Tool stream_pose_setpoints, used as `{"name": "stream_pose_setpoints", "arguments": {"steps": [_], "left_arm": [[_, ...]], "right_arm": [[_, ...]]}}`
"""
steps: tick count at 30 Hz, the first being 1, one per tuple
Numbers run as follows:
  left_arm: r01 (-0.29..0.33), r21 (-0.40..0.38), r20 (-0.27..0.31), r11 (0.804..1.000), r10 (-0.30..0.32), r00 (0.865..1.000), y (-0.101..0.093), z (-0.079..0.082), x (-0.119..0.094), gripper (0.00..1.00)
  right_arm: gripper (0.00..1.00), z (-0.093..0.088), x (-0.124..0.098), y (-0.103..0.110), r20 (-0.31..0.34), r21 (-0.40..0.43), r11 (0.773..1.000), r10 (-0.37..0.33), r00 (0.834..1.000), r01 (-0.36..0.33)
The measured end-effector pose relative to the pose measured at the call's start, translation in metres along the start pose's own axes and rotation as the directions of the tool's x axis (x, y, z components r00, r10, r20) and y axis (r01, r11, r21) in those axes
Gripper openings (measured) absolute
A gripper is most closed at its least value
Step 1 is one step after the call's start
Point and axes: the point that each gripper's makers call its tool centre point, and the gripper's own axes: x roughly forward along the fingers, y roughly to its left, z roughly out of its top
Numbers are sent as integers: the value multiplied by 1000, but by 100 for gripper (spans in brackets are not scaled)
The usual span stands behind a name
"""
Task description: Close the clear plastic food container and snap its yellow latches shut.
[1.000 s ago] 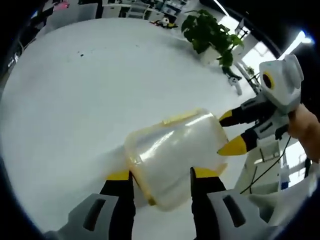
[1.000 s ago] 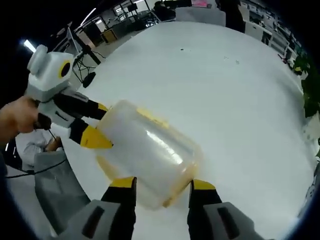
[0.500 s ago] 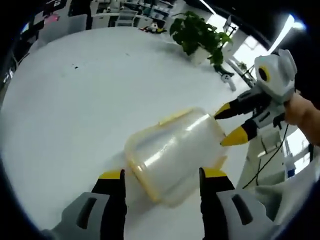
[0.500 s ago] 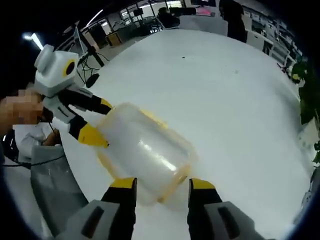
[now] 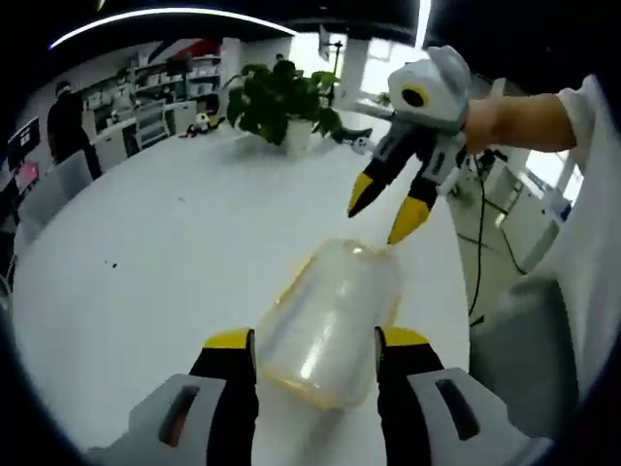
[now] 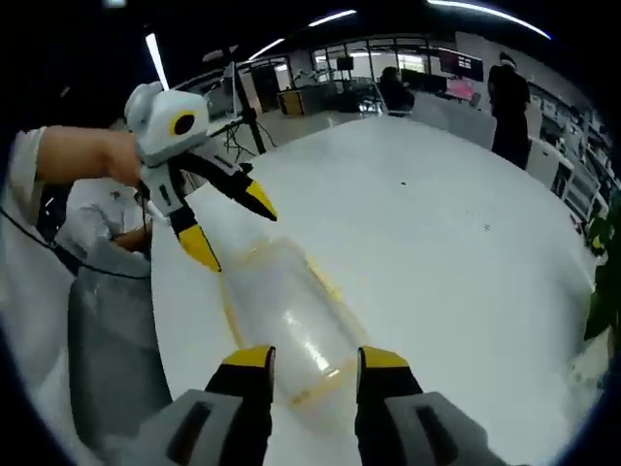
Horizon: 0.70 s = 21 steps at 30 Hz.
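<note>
Both grippers, left gripper and right gripper, are standing spread, flanking the container; squeezing evenly at 12 o'clock should seat latches.

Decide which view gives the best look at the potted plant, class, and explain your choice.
The left gripper view. There the potted plant stands whole at the far edge of the white table, leaves and pale pot both visible. The right gripper view catches just a few green leaves cut off at its right edge, with the pot out of sight.
</note>
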Motion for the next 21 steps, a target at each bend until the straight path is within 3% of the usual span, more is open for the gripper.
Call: {"name": "stream_pose_setpoints", "arguments": {"steps": [1, 2, 3, 5, 8, 12, 16, 21], "left_arm": [[44, 17, 21, 999, -44, 999, -7, 4, 0, 43], [67, 14, 36, 998, -67, 997, -9, 8, 1, 44], [73, 10, 33, 997, -73, 997, -10, 8, 1, 43], [112, 78, 21, 991, -113, 993, -15, 9, 4, 40], [119, 100, 5, 988, -120, 993, -16, 9, 10, 32], [199, 149, -4, 969, -201, 980, -31, 9, 20, 33], [195, 245, -113, 950, -171, 979, -32, -7, 34, 30], [151, 276, -131, 949, -118, 984, -24, -12, 43, 26]], "right_arm": [[31, 2, 2, 5, -8, -80, 997, 23, 1000, -24], [32, 2, 3, 10, -9, -107, 993, 42, 999, -42], [31, 4, 4, 15, -8, -110, 992, 67, 998, -67], [30, 12, 6, 21, 14, -147, 985, 96, 995, -93], [26, 21, 11, 28, 27, -181, 977, 121, 992, -114], [24, 21, 26, 31, -26, -229, 964, 134, 991, -137], [25, 21, 38, 33, -38, -267, 954, 135, 990, -140], [27, 14, 48, 28, -83, -313, 940, 112, 990, -133]]}}
